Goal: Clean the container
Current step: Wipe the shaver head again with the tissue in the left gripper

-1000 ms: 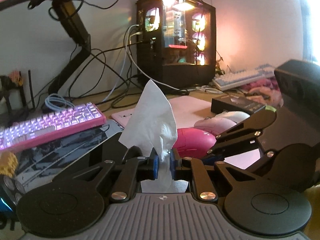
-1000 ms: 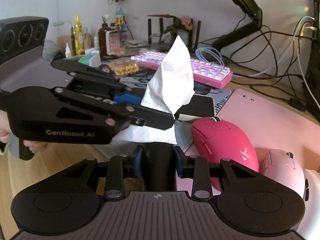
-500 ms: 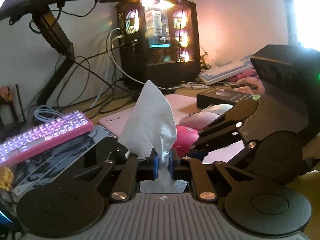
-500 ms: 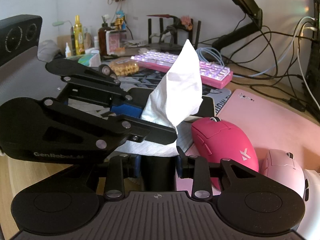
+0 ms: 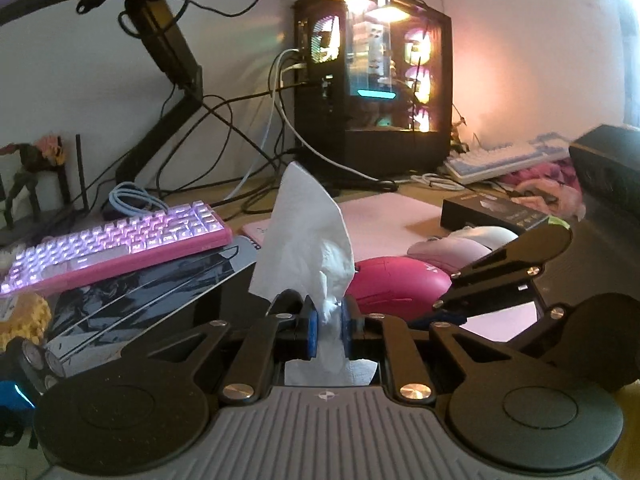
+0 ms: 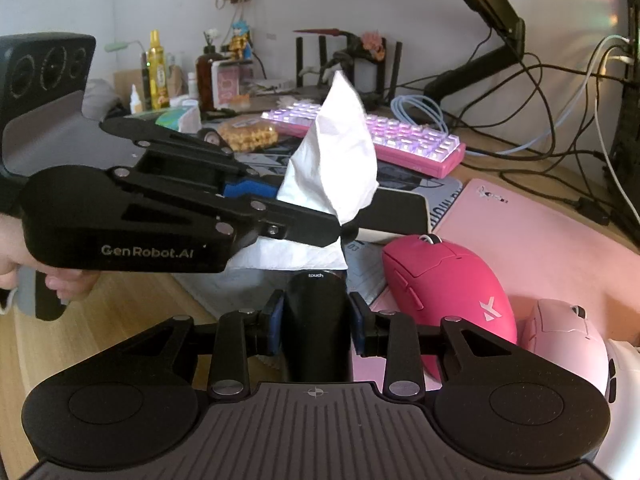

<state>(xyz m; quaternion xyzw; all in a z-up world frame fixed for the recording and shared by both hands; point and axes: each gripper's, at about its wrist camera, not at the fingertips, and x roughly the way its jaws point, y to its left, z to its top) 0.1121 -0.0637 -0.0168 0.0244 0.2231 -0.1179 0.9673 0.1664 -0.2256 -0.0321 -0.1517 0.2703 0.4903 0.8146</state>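
Observation:
My left gripper [image 5: 328,326] is shut on a white tissue [image 5: 306,236] that stands up in a peak above the pads. In the right wrist view the same tissue [image 6: 336,160] hangs from the left gripper [image 6: 338,228], which reaches in from the left. My right gripper [image 6: 316,326] is shut on a black container [image 6: 316,320] with "touch" printed on its top edge. The tissue's lower part rests just above and behind the container's top. In the left wrist view the right gripper's arms [image 5: 500,272] show at the right; the container is hidden there.
A pink backlit keyboard [image 6: 372,140] lies behind. A hot-pink mouse [image 6: 448,292], a pale pink mouse [image 6: 568,344] and a white one sit on a pink desk mat [image 6: 540,232]. A lit PC case [image 5: 376,92], cables, a monitor arm, bottles and figurines crowd the back.
The left gripper with the tissue swung toward the right gripper, then drew back a little. The right gripper and the container stayed nearly still.

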